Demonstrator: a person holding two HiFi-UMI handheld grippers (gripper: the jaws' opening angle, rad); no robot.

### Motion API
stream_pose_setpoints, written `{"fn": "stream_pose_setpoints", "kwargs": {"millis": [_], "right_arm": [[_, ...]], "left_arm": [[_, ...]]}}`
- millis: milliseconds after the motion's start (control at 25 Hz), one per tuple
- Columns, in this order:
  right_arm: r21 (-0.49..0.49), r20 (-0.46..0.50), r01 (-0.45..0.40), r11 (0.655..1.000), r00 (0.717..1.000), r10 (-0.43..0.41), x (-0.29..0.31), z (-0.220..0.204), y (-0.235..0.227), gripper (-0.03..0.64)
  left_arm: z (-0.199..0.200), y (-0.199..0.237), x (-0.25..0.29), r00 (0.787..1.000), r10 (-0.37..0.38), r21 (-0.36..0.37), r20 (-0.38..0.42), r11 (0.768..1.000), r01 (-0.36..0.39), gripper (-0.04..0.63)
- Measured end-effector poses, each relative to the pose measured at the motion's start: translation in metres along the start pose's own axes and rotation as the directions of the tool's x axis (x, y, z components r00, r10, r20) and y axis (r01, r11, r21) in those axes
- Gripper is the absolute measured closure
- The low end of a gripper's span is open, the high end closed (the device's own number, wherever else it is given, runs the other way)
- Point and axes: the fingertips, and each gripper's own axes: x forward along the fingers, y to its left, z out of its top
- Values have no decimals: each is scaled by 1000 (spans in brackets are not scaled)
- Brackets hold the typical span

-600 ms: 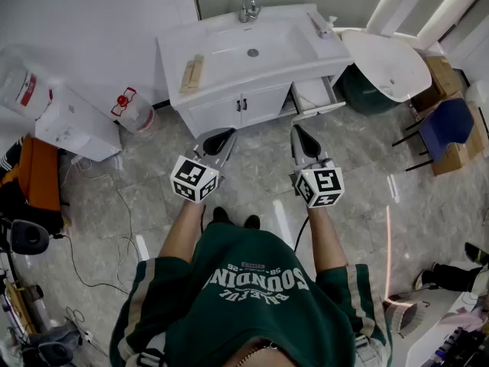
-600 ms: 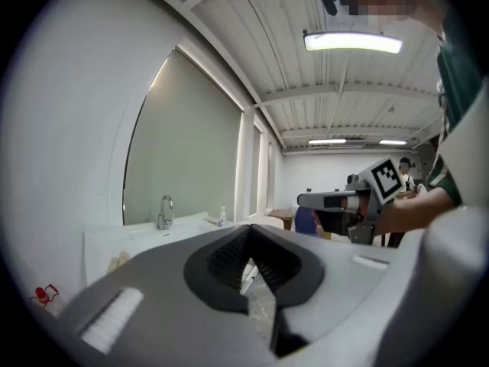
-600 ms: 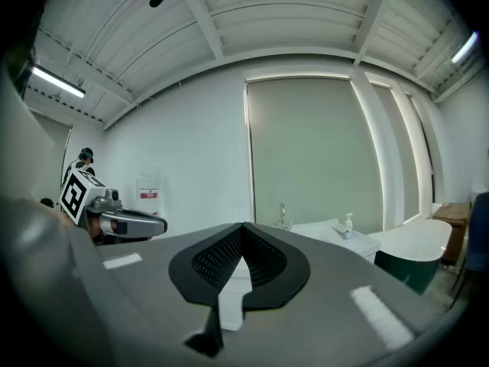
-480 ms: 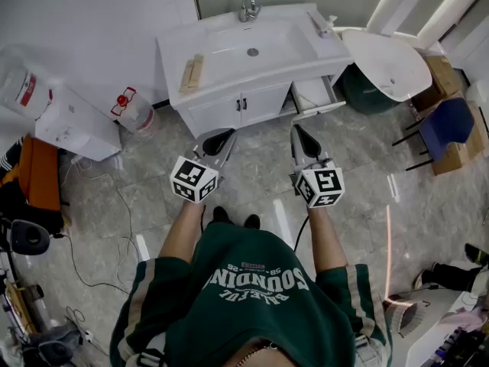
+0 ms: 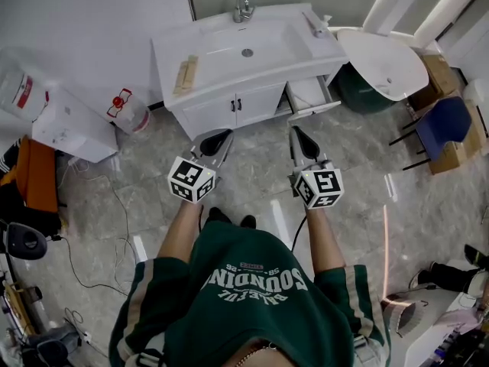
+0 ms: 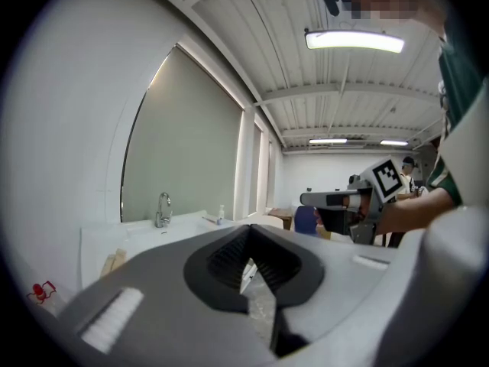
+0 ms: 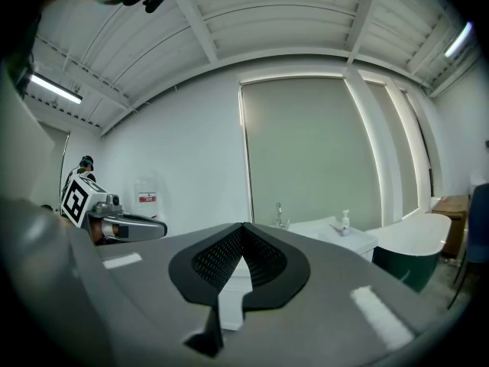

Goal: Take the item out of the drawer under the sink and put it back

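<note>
- The sink (image 5: 247,48) stands before me, with its tap (image 5: 242,6) at the back edge.
- The drawer (image 5: 309,96) sticks out under the sink, at its right end.
- My left tool (image 5: 217,136) and right tool (image 5: 298,132) are side by side, in front of the sink.
- A water jug (image 5: 126,112) is on the floor left of the sink, and a chair (image 5: 443,125) is far to the right.

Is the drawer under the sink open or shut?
Open: the drawer juts out past the cabinet doors, its inside showing.

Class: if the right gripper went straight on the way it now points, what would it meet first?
Most likely the open drawer at the right end of the sink cabinet. The right gripper, jaws shut and empty, aims toward it with nothing seen between; depth is hard to judge.
</note>
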Motion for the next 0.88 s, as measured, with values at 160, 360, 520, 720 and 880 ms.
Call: {"fn": "stream_pose_setpoints", "kwargs": {"millis": [160,360,520,720,880], "right_arm": [[22,1,14,1000,1000,-14,-6,1,-14,614],[31,-5,18,999,1000,-18,-8,-4,-23,614],[32,-14,19,999,1000,-19,1,-8,-29,614],[28,-17,31,999,999,-31,21,-4,-53,614],[19,-23,29,999,999,-29,46,1,-79,614]], "left_arm": [[0,4,4,1000,6,-9,-8,1000,-6,545],[-2,2,14,1000,-4,-16,-14,1000,3,545],[-9,2,32,999,-25,-24,-23,999,25,545],[-7,13,67,999,-45,-36,-18,998,44,545],[-1,28,106,999,-54,-41,-8,998,53,545]]}}
